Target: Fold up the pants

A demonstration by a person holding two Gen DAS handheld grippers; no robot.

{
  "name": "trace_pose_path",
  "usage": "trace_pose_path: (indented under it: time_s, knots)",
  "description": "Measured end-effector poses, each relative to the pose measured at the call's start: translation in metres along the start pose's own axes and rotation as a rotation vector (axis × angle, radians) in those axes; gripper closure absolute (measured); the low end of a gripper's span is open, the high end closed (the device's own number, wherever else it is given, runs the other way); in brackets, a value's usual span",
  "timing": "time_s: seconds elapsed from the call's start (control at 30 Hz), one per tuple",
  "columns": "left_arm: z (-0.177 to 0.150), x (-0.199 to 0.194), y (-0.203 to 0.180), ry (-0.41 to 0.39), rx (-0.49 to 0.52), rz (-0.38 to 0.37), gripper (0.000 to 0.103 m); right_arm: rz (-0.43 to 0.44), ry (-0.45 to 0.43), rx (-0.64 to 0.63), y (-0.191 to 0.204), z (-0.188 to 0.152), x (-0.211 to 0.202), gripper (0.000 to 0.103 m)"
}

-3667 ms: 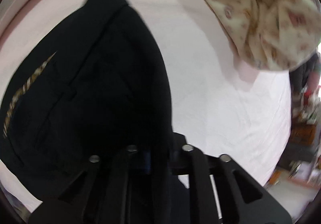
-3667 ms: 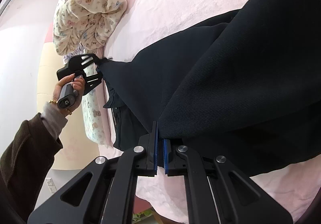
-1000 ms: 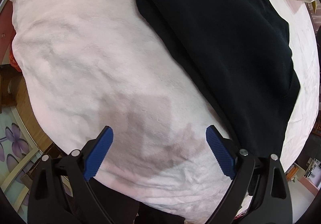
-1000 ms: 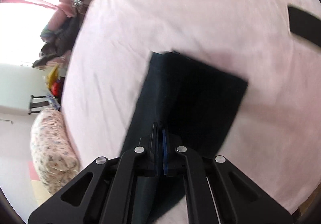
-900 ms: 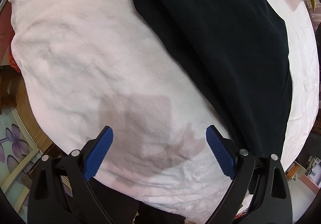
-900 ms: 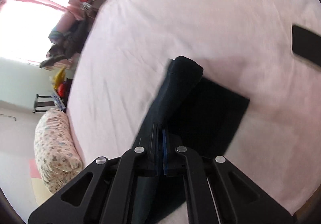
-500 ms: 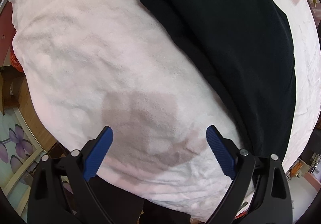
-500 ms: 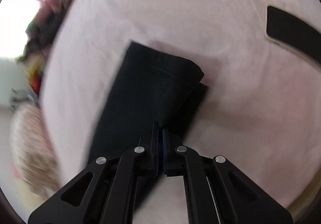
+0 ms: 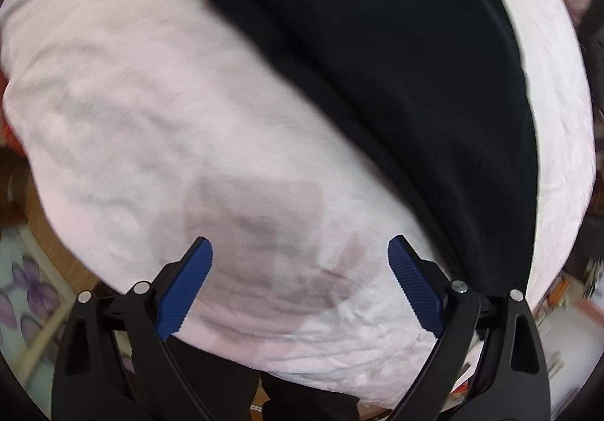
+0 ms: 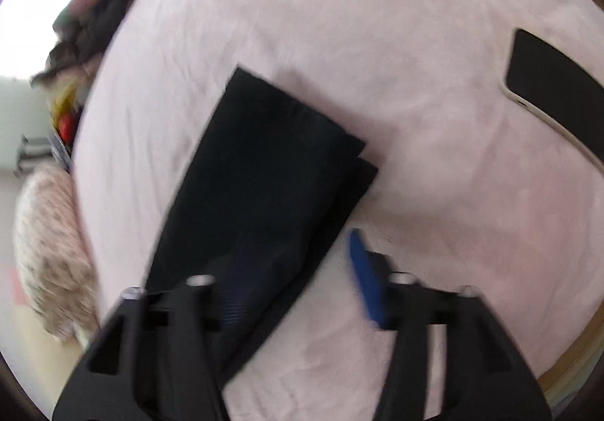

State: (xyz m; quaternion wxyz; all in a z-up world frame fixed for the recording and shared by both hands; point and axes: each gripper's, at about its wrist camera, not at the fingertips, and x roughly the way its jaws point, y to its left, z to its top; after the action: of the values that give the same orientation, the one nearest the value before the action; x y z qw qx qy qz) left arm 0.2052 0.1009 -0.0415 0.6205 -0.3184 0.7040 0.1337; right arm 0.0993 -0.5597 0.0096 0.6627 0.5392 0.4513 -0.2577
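Just then, our right gripper (image 10: 302, 277) let go: its jaws, pressed together on the dark cloth a second earlier, had just been opening, and they stood spread with nothing pinched, though the leg's edge lay between them, under the left finger. The pants (image 10: 264, 187) lay flat on the pink bed (image 10: 377, 25), one leg end stacked on the other, the upper hem set slightly back so that a strip of the lower layer showed along the right side. A moment earlier that upper leg had hung bunched from our grip; now it was laid out smooth over its twin.

Our left gripper (image 9: 300, 285) hovered over bare sheet with its jaws wide apart and empty, much as they had been a second before. In that view the pants (image 9: 396, 62) ran as a broad dark band from the top down the right side, just beside the right finger and seemingly clear of it.

We judged the lengthwise fold as done, leg on leg, with both grippers free. What remained, in our reading, was to take the hems and carry them up toward the waist.

A dark phone-like slab (image 10: 558, 96) lay well apart on the right, and a patterned quilt (image 10: 49, 262) sat at the bed's left edge.
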Motion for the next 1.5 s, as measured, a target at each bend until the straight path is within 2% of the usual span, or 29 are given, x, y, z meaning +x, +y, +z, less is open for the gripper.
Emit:
trace_pose_path:
  time_s: [0.07, 0.17, 0.27, 0.3, 0.37, 0.43, 0.47, 0.5, 0.53, 0.6, 0.63, 0.67, 0.77, 0.8, 0.83, 0.9, 0.93, 1.0, 1.07, 1.1, 1.17, 1.23, 1.3, 1.33, 1.37, 1.43, 1.5]
  knots:
    - [-0.001, -0.005, -0.018, -0.015, 0.078, -0.063, 0.009, 0.006, 0.005, 0.09, -0.019, 0.002, 0.004, 0.043]
    - [-0.002, -0.013, -0.06, -0.03, 0.26, -0.164, 0.009, 0.084, 0.01, 0.26, -0.038, 0.007, 0.017, 0.043]
    - [-0.005, -0.015, -0.117, -0.064, 0.504, -0.213, 0.009, 0.065, 0.005, 0.267, -0.038, 0.008, 0.027, 0.043]
    - [-0.005, -0.012, -0.132, -0.066, 0.553, -0.235, 0.009, 0.061, 0.004, 0.26, -0.037, 0.01, 0.03, 0.043]
    - [-0.001, -0.004, -0.162, -0.066, 0.601, -0.287, 0.009, 0.059, -0.009, 0.252, -0.033, 0.011, 0.027, 0.043]
    - [0.005, 0.007, -0.184, -0.067, 0.595, -0.352, 0.008, 0.063, -0.022, 0.24, -0.034, 0.01, 0.026, 0.043]
    - [0.008, 0.019, -0.197, -0.053, 0.597, -0.366, 0.004, 0.059, -0.018, 0.237, -0.034, 0.011, 0.028, 0.043]
    - [0.01, 0.032, -0.202, -0.029, 0.606, -0.338, 0.003, 0.053, -0.014, 0.237, -0.029, 0.006, 0.033, 0.043]
    - [0.01, 0.055, -0.207, 0.023, 0.623, -0.239, 0.003, 0.045, -0.013, 0.238, -0.027, 0.006, 0.035, 0.043]
    - [-0.001, 0.1, -0.199, 0.164, 0.64, -0.106, 0.006, 0.036, -0.027, 0.241, -0.031, 0.004, 0.029, 0.043]
    - [-0.005, 0.102, -0.195, 0.152, 0.674, -0.106, 0.006, 0.04, -0.032, 0.242, -0.033, 0.003, 0.027, 0.043]
    - [-0.017, 0.097, -0.19, 0.092, 0.765, -0.12, 0.006, 0.037, -0.032, 0.244, -0.033, 0.003, 0.028, 0.042]
    - [-0.04, 0.095, -0.189, 0.056, 0.904, -0.044, 0.006, 0.037, -0.024, 0.254, -0.037, 0.004, 0.033, 0.042]
    - [-0.042, 0.092, -0.194, 0.05, 0.92, -0.027, 0.006, 0.041, -0.023, 0.254, -0.038, 0.004, 0.033, 0.042]
    - [-0.044, 0.088, -0.195, 0.047, 0.92, -0.022, 0.007, 0.051, -0.024, 0.252, -0.038, 0.004, 0.033, 0.041]
    - [-0.044, 0.07, -0.196, 0.042, 0.862, -0.104, 0.009, 0.064, -0.031, 0.234, -0.038, 0.005, 0.034, 0.04]
    - [-0.04, 0.058, -0.192, 0.002, 0.827, -0.14, 0.008, 0.057, -0.031, 0.224, -0.039, 0.005, 0.035, 0.04]
    - [-0.031, 0.043, -0.181, -0.074, 0.768, -0.148, 0.004, 0.053, -0.04, 0.234, -0.042, 0.007, 0.037, 0.04]
    - [-0.014, 0.043, -0.17, -0.116, 0.69, -0.095, 0.002, 0.062, -0.056, 0.253, -0.044, 0.006, 0.037, 0.04]
    - [-0.007, 0.048, -0.165, -0.106, 0.66, -0.055, 0.002, 0.061, -0.062, 0.244, -0.043, 0.005, 0.038, 0.04]
    - [-0.004, 0.069, -0.152, -0.024, 0.628, 0.005, 0.003, 0.059, -0.069, 0.202, -0.038, 0.004, 0.037, 0.038]
    - [-0.018, 0.075, -0.157, -0.042, 0.72, 0.04, 0.002, 0.064, -0.064, 0.125, -0.027, 0.004, 0.039, 0.038]
    - [-0.04, 0.084, -0.165, -0.035, 0.843, 0.145, 0.002, 0.033, -0.061, 0.077, -0.022, 0.004, 0.041, 0.038]
    - [-0.047, 0.084, -0.168, -0.035, 0.881, 0.165, 0.002, 0.028, -0.054, 0.073, -0.023, 0.004, 0.042, 0.038]
    - [-0.051, 0.08, -0.171, -0.036, 0.898, 0.156, 0.011, 0.029, -0.05, 0.078, -0.025, 0.004, 0.043, 0.039]
    - [-0.052, 0.062, -0.186, -0.071, 0.916, 0.079, 0.022, 0.026, -0.045, 0.079, -0.025, 0.005, 0.043, 0.039]
    - [-0.043, 0.031, -0.215, -0.201, 0.93, -0.01, 0.012, 0.017, -0.037, 0.067, -0.023, 0.006, 0.042, 0.038]
